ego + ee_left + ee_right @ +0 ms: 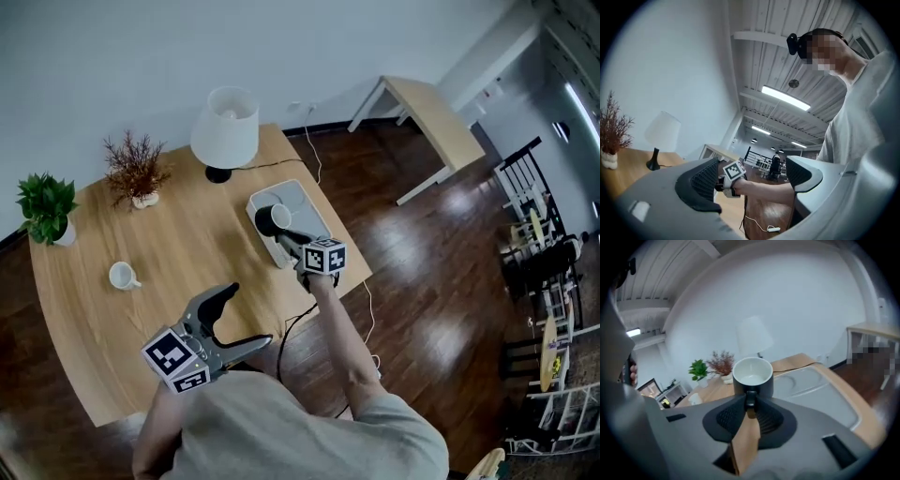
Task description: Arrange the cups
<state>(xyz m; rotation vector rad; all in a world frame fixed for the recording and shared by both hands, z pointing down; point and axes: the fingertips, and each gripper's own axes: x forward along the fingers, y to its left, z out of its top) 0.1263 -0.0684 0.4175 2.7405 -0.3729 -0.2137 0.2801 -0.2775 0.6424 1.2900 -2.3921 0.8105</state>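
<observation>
A black cup (272,219) with a white inside hangs over the white tray (305,199) near the round wooden table's right edge. My right gripper (287,238) is shut on its handle. In the right gripper view the black cup (752,376) stands upright just past the right gripper (750,402), with the tray (811,380) behind it. A small white cup (122,276) sits on the table's left part; this white cup (695,399) also shows far off. My left gripper (248,317) is open and empty near the table's front edge, and from the left gripper (750,176) I see only the right arm.
A white lamp (225,131), a dried red plant (134,169) and a green potted plant (45,206) stand along the table's far side. A cable (314,155) runs off the table. A long light table (436,122) and chairs (539,234) stand to the right on the dark floor.
</observation>
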